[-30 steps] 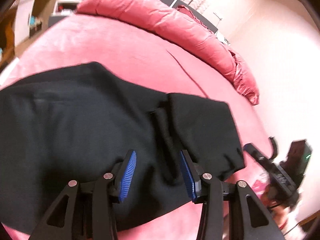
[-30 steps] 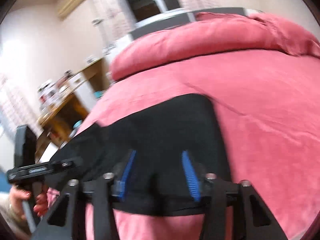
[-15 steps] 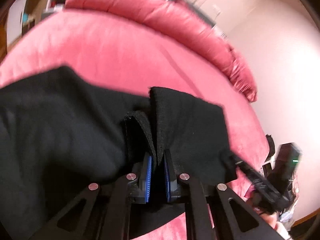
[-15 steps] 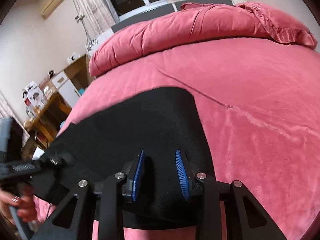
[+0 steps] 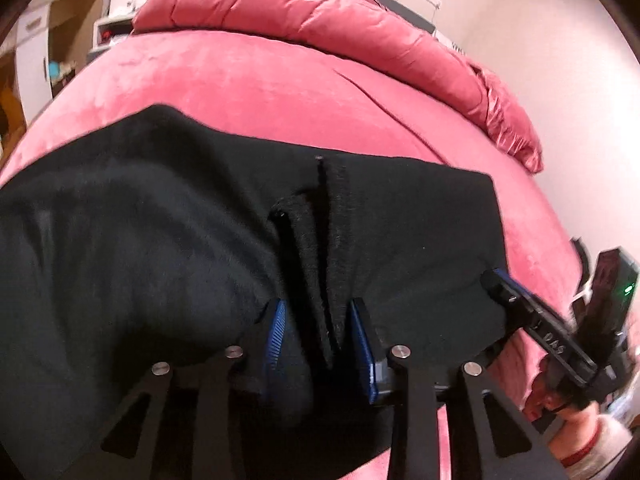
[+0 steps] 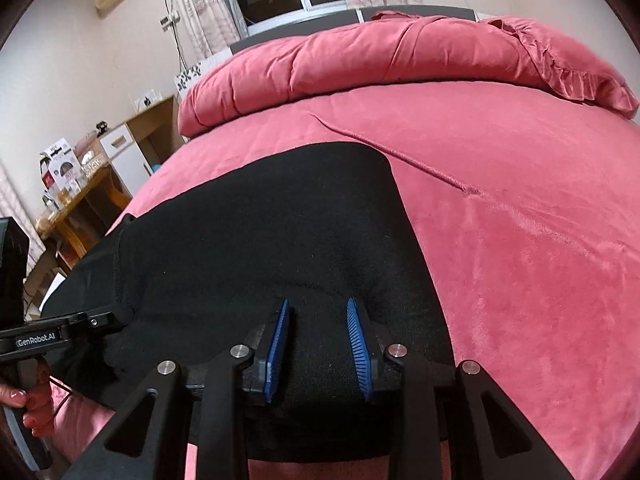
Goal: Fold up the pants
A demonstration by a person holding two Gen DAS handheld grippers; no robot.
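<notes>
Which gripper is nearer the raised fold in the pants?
Left. The left gripper straddles the raised fold, which runs between its fingers. The right gripper is off to the right, at the side edge of the pants.
</notes>
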